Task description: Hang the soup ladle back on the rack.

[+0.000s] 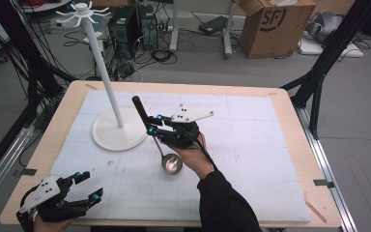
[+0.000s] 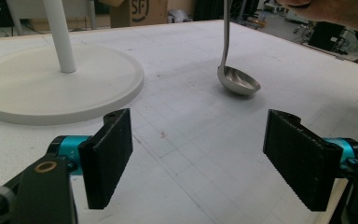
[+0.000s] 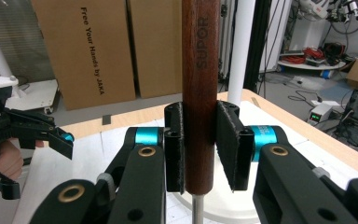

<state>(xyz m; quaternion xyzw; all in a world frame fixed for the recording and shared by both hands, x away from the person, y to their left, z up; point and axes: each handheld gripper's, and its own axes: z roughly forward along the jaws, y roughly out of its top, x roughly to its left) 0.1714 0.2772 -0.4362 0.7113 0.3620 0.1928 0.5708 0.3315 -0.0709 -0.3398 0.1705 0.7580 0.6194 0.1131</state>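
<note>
Wood handle: dark brown, stamped SUPOR, part of the ladle (image 1: 160, 145) — clamped upright between the right claw (image 3: 200, 149) pads, seen close in the right gripper view.
Ladle position: held near vertical, tilted a bit; steel bowl (image 2: 238, 83) low over the white surface (image 1: 251, 159), touching or just above it, cannot tell which. Just beside the stand base, to its right in the high view.
Right claw: closed on the wooden handle, low on the wood, near where the thin metal shank starts; pads flat on both sides.
Left claw (image 1: 88, 186): jaws wide apart, nothing between them, at the near left corner of the surface, well apart from the ladle.
Stand (image 1: 107, 82): white pole on a round base, ring of hooks at the top (image 1: 82, 13) — likely where the ladle goes, judging by the lift.
Handling: stiff all through, no flex expected. Bowl end looks heavier than the handle, so it should hang bowl-down and may swing if the grip pivots.
Grip spot: wood is round and smooth — could twist in the pads; holding mid-handle as now leaves the top end free for a hook.
Risk: polished steel shank is thin and slippery, poor place to grab.
Background: cardboard boxes, cables on the floor.
</note>
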